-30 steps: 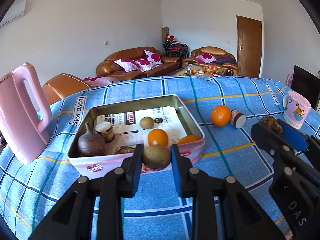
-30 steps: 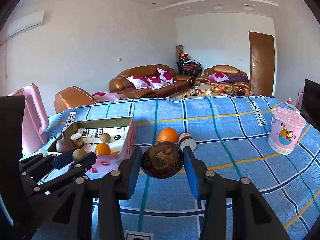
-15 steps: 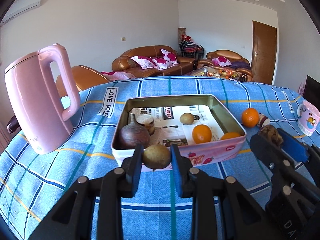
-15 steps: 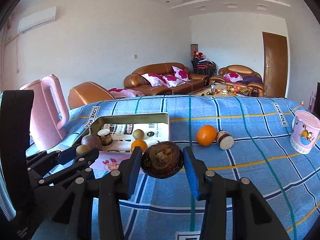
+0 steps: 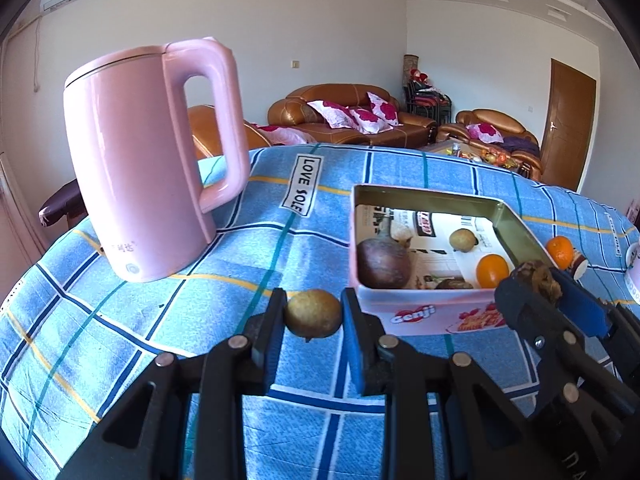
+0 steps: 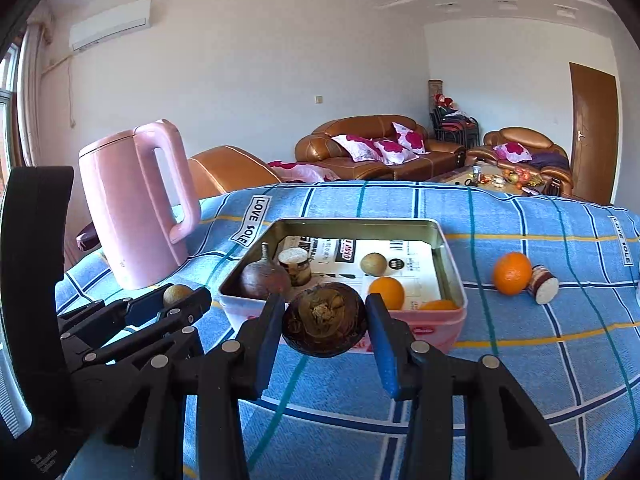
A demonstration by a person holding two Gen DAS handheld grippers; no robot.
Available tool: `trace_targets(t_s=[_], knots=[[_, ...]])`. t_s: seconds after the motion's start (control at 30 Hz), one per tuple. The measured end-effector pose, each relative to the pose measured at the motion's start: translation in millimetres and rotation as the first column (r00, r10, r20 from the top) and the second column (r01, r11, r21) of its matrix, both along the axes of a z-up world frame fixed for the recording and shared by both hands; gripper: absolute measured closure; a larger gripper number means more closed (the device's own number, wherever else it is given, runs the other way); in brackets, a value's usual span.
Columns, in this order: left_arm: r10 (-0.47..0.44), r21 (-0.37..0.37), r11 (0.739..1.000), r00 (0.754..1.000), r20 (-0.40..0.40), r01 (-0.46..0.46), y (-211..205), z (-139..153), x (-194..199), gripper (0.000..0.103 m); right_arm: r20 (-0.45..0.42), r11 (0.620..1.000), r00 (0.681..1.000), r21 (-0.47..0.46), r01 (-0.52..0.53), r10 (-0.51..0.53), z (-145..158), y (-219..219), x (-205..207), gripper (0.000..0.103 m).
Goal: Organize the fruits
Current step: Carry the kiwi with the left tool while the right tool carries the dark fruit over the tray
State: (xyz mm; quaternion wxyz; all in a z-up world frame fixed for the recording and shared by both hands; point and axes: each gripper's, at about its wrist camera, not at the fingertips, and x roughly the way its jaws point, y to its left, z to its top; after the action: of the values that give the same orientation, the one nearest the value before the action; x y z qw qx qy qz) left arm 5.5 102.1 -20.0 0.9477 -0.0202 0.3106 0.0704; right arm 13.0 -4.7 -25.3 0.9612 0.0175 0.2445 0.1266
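Observation:
My left gripper [image 5: 314, 314] is shut on a small round brown fruit [image 5: 313, 313], held above the blue cloth to the left of the pink tin [image 5: 424, 312]. My right gripper [image 6: 325, 326] is shut on a dark brown mangosteen-like fruit [image 6: 324, 320], just in front of the tin [image 6: 452, 272]. The tin holds a dark purple fruit [image 6: 265, 278], a small jar [image 6: 295, 265], a brown fruit [image 6: 373, 264] and oranges [image 6: 387, 292]. Another orange [image 6: 511, 273] lies on the cloth to the right of the tin.
A tall pink kettle [image 5: 148, 184] stands at the left on the blue checked tablecloth [image 5: 120, 320]. A small cut piece [image 6: 543, 285] lies beside the loose orange. Sofas and a door are in the background.
Both grippers have swung left with their fruits still held. The tin has shifted rightward in both views and the kettle has come into fuller view.

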Motion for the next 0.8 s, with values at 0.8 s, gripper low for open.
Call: trace_targets(t_s=[0.8], knots=[[-0.031,-0.014,0.999,0.999,0.031,0.031,-24,29,67,0.074,0.074,0.975,0.979,0.133,0.177,-0.188,25,-81,51,0.059]])
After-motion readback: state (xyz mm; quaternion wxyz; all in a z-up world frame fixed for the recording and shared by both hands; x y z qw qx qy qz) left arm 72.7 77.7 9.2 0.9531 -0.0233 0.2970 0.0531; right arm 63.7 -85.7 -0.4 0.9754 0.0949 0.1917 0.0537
